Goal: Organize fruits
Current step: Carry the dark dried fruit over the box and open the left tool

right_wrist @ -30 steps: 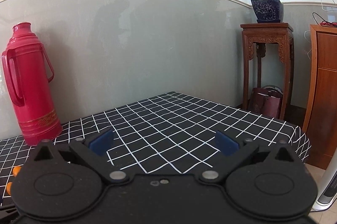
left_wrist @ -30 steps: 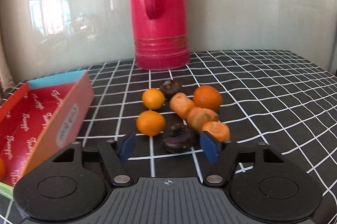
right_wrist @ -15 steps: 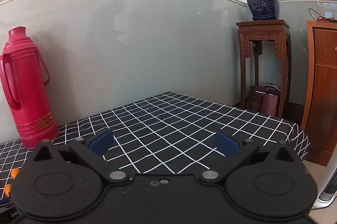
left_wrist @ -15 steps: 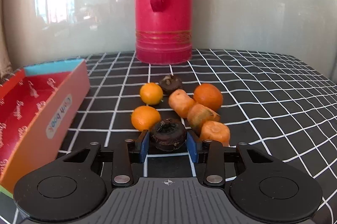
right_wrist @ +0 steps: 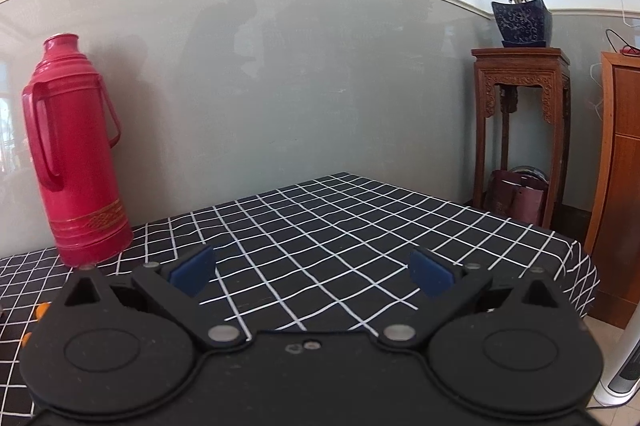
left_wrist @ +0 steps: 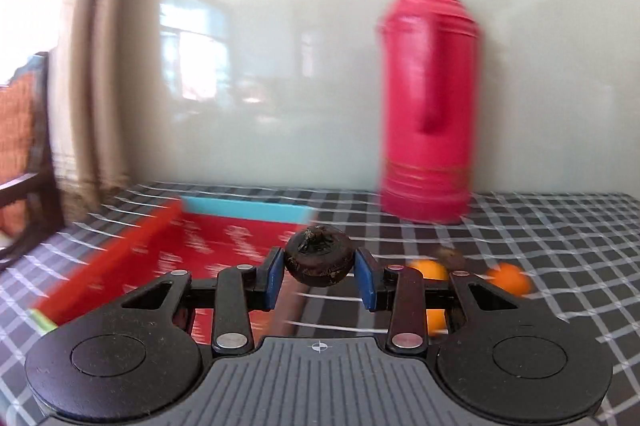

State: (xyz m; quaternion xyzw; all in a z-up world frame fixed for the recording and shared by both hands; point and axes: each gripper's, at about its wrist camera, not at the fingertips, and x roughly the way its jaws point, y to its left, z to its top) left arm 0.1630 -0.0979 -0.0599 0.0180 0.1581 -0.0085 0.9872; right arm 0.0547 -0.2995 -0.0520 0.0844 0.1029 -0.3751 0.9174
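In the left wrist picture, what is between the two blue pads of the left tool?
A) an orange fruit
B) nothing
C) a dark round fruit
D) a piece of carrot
C: the left tool has its blue pads pressed on both sides of a dark round fruit, which is seen in front of the red box.

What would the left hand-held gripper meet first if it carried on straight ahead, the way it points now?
Probably the red box: the left hand-held gripper, shut on a dark fruit, aims slightly down at the box's far end with the blue wall. The picture is blurred, so depth is uncertain.
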